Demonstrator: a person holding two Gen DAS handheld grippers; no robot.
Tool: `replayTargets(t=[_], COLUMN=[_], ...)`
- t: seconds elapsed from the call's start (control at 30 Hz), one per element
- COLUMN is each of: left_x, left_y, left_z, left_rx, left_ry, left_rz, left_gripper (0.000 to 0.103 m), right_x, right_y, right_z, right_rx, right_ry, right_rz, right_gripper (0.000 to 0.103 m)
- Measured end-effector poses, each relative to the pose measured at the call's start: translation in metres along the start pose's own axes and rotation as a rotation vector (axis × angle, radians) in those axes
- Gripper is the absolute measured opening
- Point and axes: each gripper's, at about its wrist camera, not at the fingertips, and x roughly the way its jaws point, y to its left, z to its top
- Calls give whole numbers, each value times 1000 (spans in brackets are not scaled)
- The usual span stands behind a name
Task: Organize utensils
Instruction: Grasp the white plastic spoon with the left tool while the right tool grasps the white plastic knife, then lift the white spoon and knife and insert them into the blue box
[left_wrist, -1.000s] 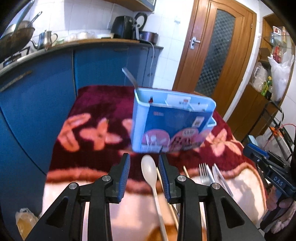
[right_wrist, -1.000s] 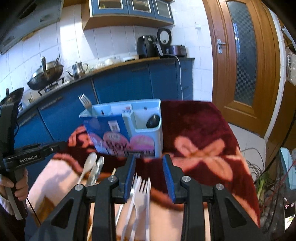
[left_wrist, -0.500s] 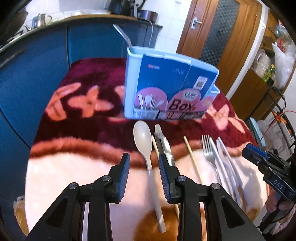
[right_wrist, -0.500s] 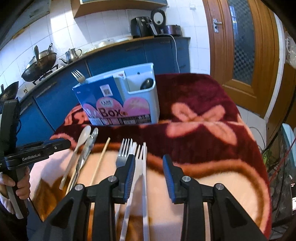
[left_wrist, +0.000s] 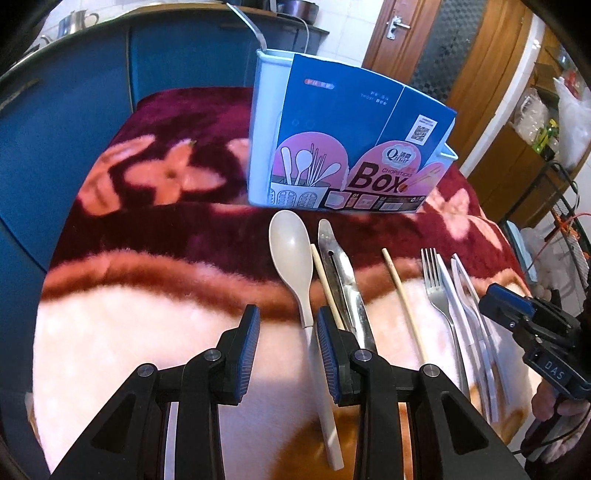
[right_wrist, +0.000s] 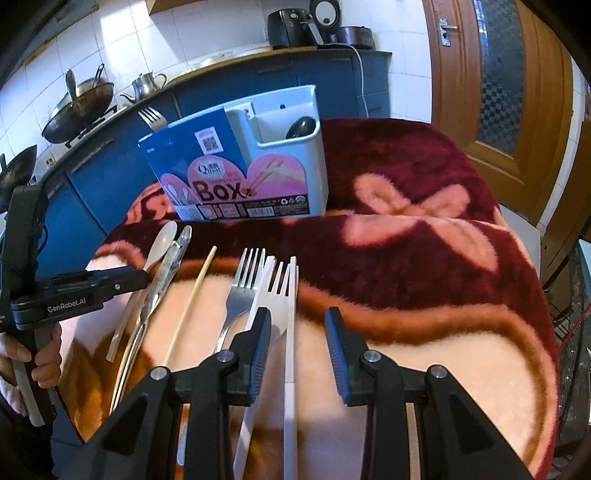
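A white utensil holder (left_wrist: 351, 147) (right_wrist: 291, 158) with a blue "Box" label stands on the blanket; a fork (right_wrist: 151, 117) sticks out of it. Loose utensils lie in front: a beige spoon (left_wrist: 295, 266) (right_wrist: 159, 243), metal tongs (left_wrist: 340, 273), two chopsticks (left_wrist: 400, 291) (right_wrist: 192, 299), a metal fork (left_wrist: 437, 291) (right_wrist: 240, 291), white plastic forks (right_wrist: 279, 291) and a plastic knife (right_wrist: 291, 325). My left gripper (left_wrist: 286, 332) is open low over the spoon's handle. My right gripper (right_wrist: 297, 339) is open over the plastic fork and knife.
The utensils lie on a maroon and pink flowered blanket (right_wrist: 424, 240). Blue kitchen cabinets (right_wrist: 258, 85) with a wok (right_wrist: 77, 107) and kettle (right_wrist: 147, 83) stand behind. A wooden door (right_wrist: 498, 74) is at the right.
Both grippers have tilted down and come lower and closer over the loose utensils. The holder now sits higher in each view. Both grippers stay open.
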Motion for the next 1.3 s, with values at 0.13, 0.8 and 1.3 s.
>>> replayTargets(t=[0.13, 0.8, 1.3], left_x=[2, 12, -14], left_y=[0, 7, 9], left_z=[2, 18, -3], left_rx=[4, -5, -57], left_ry=[4, 67, -50], left_rz=[0, -45, -124], left_gripper=[32, 12, 6], right_x=[6, 20, 18], right_y=[-2, -17, -22], right_z=[1, 7, 7], right_rx=[1, 38, 74], right_ry=[16, 47, 48], right_rz=[-2, 38, 63], right_gripper=[28, 14, 7])
